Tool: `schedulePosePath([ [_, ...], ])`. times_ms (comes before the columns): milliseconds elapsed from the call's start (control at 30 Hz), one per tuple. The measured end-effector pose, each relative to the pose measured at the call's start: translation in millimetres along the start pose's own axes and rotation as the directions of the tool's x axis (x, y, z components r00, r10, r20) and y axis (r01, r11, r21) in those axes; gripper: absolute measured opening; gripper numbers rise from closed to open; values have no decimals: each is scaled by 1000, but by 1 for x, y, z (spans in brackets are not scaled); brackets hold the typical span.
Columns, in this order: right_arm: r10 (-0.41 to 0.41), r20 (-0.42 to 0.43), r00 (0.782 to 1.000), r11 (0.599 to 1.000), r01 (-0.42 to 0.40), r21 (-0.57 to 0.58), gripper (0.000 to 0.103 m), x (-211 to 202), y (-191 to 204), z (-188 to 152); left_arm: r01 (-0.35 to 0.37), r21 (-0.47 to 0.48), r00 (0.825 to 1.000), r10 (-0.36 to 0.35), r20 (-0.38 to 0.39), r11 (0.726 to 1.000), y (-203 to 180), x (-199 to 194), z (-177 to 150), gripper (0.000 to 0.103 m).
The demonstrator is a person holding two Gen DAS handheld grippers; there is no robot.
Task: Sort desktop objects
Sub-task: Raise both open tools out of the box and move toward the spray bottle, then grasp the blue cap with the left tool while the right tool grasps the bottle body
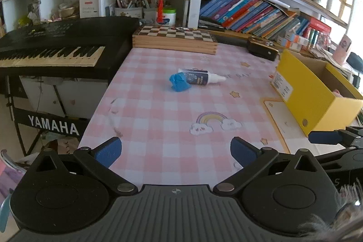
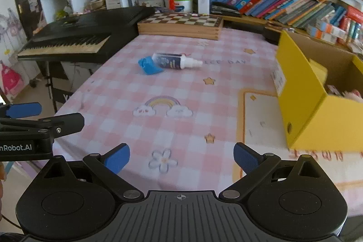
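Observation:
A small dark-blue bottle with a white nozzle (image 1: 200,78) lies on its side on the pink checked tablecloth (image 1: 158,119), touching a crumpled blue object (image 1: 179,82). Both also show in the right wrist view: the bottle (image 2: 174,61) and the blue object (image 2: 149,66). A yellow open box (image 1: 310,92) stands at the right (image 2: 317,101), with something pink inside. My left gripper (image 1: 175,152) is open and empty near the table's front edge. My right gripper (image 2: 181,157) is open and empty, beside the left one.
A wooden chessboard box (image 1: 177,39) lies at the table's back. A black Yamaha keyboard (image 1: 54,47) stands left of the table. A black case (image 1: 262,48) sits behind the yellow box. Shelves of books (image 1: 261,13) and stationery line the back. A white-and-orange mat (image 2: 261,124) lies under the box.

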State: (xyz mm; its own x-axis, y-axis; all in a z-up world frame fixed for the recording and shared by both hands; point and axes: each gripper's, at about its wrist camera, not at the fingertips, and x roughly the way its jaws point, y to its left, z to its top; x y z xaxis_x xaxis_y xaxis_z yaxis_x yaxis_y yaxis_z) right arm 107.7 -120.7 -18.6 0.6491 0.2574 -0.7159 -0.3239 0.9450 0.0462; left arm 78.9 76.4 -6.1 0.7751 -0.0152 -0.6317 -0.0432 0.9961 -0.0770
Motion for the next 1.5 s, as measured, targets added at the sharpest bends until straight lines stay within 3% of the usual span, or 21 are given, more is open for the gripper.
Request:
schedulePosePath([
  [300, 49, -8, 999, 999, -49, -2, 100, 42, -20, 39, -38, -28, 999, 38, -3, 999, -3, 40, 36, 103],
  [767, 120, 19, 993, 988, -118, -103, 100, 113, -22, 81, -68, -24, 998, 68, -5, 997, -9, 118, 95, 103],
  [1100, 109, 45, 993, 980, -100, -169, 98, 146, -27, 98, -12, -13, 998, 11, -64, 1000, -11, 177, 116, 99],
  [1200, 101, 25, 995, 982, -95, -165, 98, 153, -35, 100, 11, -2, 993, -11, -120, 1000, -15, 196, 114, 84],
  [1367, 112, 13, 994, 978, -108, -179, 98, 161, -39, 104, -15, -28, 980, 9, -200, 1000, -14, 224, 107, 44],
  [1500, 134, 19, 991, 967, -126, -223, 98, 166, -33, 108, -16, -83, 984, 1, -179, 996, -8, 224, 105, 37],
])
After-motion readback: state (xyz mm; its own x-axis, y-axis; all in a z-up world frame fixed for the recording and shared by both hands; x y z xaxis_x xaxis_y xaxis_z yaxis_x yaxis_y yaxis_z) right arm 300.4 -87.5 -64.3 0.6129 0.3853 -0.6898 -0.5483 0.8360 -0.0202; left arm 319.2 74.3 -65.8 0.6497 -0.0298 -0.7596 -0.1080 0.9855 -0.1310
